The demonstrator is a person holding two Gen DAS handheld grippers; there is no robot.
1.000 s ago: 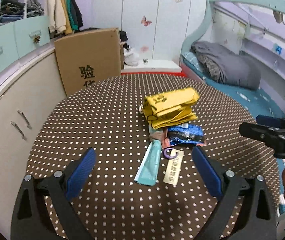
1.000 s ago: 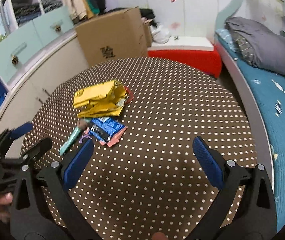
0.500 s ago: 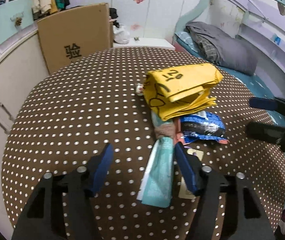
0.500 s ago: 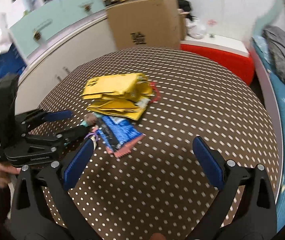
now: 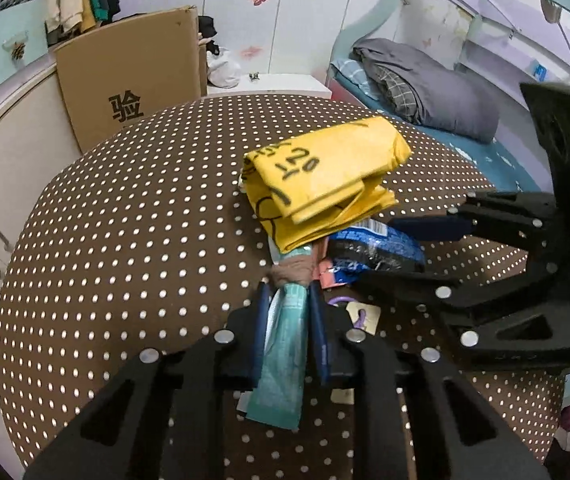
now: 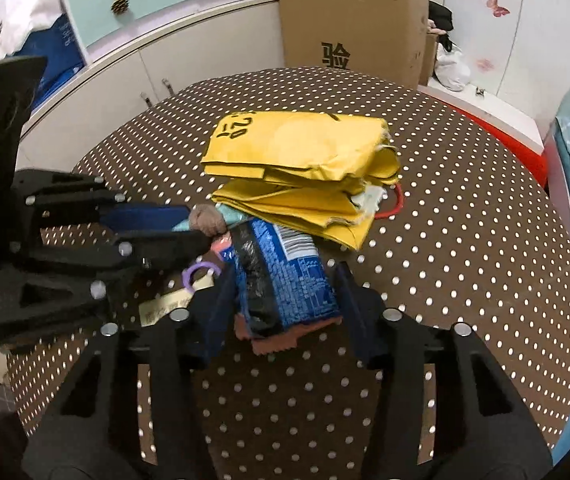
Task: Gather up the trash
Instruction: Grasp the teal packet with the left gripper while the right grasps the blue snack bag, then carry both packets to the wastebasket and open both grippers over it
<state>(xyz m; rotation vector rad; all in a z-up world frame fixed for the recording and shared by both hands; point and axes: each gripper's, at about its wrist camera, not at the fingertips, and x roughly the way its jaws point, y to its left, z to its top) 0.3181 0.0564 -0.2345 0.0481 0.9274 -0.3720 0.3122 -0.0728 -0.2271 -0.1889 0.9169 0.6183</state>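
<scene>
A pile of trash lies on the round brown polka-dot table (image 5: 125, 240). My left gripper (image 5: 287, 300) is shut on a teal wrapper (image 5: 285, 360) with a brown wad (image 5: 295, 272) at its far end. My right gripper (image 6: 285, 280) has its jaws close around a blue snack packet (image 6: 285, 276), with a pink wrapper (image 6: 281, 340) under it. A folded yellow bag (image 5: 325, 184) lies just beyond; it also shows in the right wrist view (image 6: 305, 160). A beige tag with a purple ring (image 6: 197, 276) lies between the grippers.
A cardboard box (image 5: 133, 76) stands behind the table against curved white cabinets (image 6: 105, 80). A bed with grey bedding (image 5: 425, 88) is at the right. A red hoop (image 6: 393, 204) sticks out from under the yellow bag.
Both grippers moved forward to the pile. The left one closed on the teal wrapper. The right one narrowed from wide open to around the blue packet.
</scene>
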